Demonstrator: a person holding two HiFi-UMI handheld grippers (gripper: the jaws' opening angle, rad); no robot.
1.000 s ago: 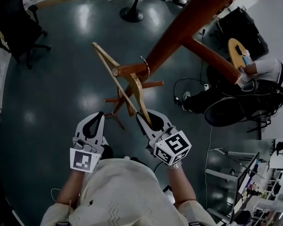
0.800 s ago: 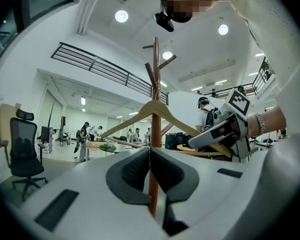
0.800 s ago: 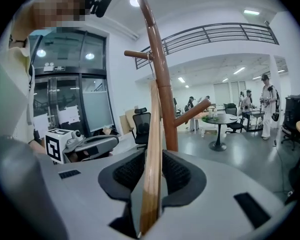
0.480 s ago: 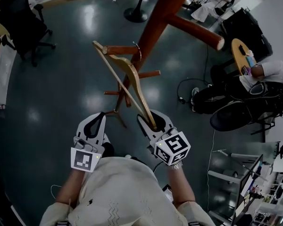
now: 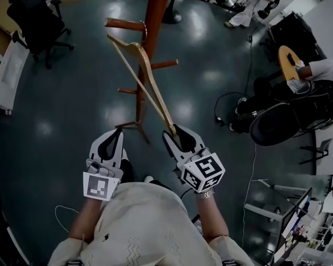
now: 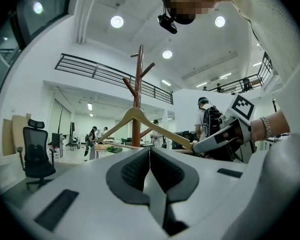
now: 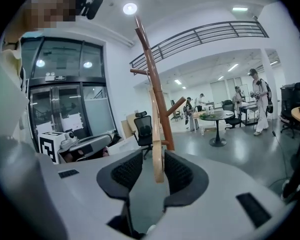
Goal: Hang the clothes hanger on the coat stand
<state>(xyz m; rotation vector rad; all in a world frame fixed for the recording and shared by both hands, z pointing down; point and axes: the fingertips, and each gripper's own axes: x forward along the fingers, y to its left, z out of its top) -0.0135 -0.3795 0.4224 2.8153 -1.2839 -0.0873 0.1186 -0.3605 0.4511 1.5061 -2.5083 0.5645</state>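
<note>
A wooden clothes hanger (image 5: pixel 139 65) hangs by its metal hook (image 5: pixel 146 29) on a peg (image 5: pixel 122 24) of the red-brown coat stand (image 5: pixel 154 15). Its lower arm slants down to my right gripper (image 5: pixel 176 134). In the right gripper view the hanger's end (image 7: pixel 156 134) stands between the jaws of that gripper (image 7: pixel 157 164), which is open, with a gap at the left pad. My left gripper (image 5: pixel 112 137) is beside it, shut and empty (image 6: pixel 150 151). From the left gripper view I see the hanger (image 6: pixel 135 116) in front of the stand (image 6: pixel 136 94).
A black office chair (image 5: pixel 36 21) stands at the far left by a desk edge (image 5: pixel 8 71). A seated person (image 5: pixel 316 71), bags and a floor cable (image 5: pixel 233 101) fill the right. A round table's base (image 5: pixel 172 15) is behind the stand.
The stand and hanger have slid up and away in the head view, with the hook kept on the peg. My grippers sit a little farther back from the stand.
</note>
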